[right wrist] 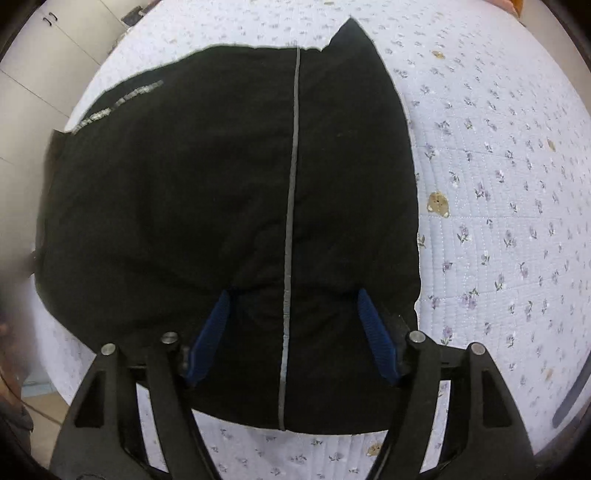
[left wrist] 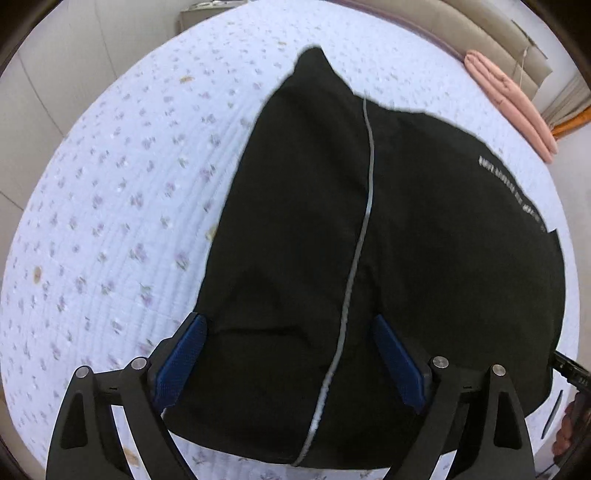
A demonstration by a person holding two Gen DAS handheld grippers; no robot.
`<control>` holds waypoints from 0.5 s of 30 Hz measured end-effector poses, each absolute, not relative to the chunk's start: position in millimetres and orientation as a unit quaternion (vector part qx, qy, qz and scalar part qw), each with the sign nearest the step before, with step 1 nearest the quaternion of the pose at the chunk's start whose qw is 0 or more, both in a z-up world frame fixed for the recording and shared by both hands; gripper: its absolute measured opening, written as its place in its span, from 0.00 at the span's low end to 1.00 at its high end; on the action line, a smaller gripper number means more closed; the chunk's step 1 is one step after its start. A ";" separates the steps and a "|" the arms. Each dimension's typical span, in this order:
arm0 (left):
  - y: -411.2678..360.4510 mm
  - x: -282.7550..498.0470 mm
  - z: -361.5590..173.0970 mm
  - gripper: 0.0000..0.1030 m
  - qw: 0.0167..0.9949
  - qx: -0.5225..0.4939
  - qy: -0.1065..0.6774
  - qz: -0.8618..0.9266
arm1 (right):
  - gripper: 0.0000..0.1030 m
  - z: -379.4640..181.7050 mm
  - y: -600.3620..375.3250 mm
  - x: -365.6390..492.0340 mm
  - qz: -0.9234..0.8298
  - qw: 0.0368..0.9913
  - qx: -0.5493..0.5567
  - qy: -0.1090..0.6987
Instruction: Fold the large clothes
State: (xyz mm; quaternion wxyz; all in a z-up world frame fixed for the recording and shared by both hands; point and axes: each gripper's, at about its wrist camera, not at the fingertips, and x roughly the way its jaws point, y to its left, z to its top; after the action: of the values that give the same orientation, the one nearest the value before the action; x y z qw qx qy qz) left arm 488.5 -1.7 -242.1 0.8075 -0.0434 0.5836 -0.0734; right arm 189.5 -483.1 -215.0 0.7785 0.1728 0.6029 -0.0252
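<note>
A black garment (left wrist: 424,221) lies folded on the bed, with a thin grey stripe (left wrist: 369,184) running down it and a line of white lettering (left wrist: 513,188) near one edge. My left gripper (left wrist: 288,319) hovers open above its near end; the blue pads straddle the stripe with only flat cloth between them. In the right wrist view the same garment (right wrist: 184,184) fills the middle, its stripe (right wrist: 293,166) straight and its lettering (right wrist: 118,105) at the upper left. My right gripper (right wrist: 293,293) is open over the near end, and its pads are not pressing the cloth.
A white quilt with small purple flowers (left wrist: 110,203) covers the bed (right wrist: 498,184) around the garment. Folded pink cloth (left wrist: 509,107) lies at the far right edge by a beige headboard (left wrist: 461,29). A hand (left wrist: 569,424) shows at the right border. White cupboards (right wrist: 37,55) stand beyond the bed.
</note>
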 end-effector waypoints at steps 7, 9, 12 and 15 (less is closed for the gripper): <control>38.9 522.6 -204.3 0.90 0.810 -0.100 0.562 -0.131 | 0.82 -201.2 -549.0 179.0 -0.037 0.790 0.246 0.561; 46.7 539.9 -212.3 0.90 0.794 -0.097 0.585 -0.135 | 0.82 -212.5 -563.6 184.4 -0.053 0.778 0.235 0.580; 47.7 553.4 -229.4 0.90 0.774 -0.053 0.613 -0.149 | 0.83 -224.7 -579.4 193.5 -0.030 0.765 0.261 0.588; 53.6 560.4 -242.2 0.90 0.745 -0.092 0.631 -0.196 | 0.83 -231.7 -581.8 201.9 0.020 0.752 0.300 0.587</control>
State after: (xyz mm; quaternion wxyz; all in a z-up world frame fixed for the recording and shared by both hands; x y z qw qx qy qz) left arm 560.5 53.6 -242.2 0.7451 -0.0923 0.6309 -0.1957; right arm 201.9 -581.8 -231.7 0.7521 0.2999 0.5865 0.0199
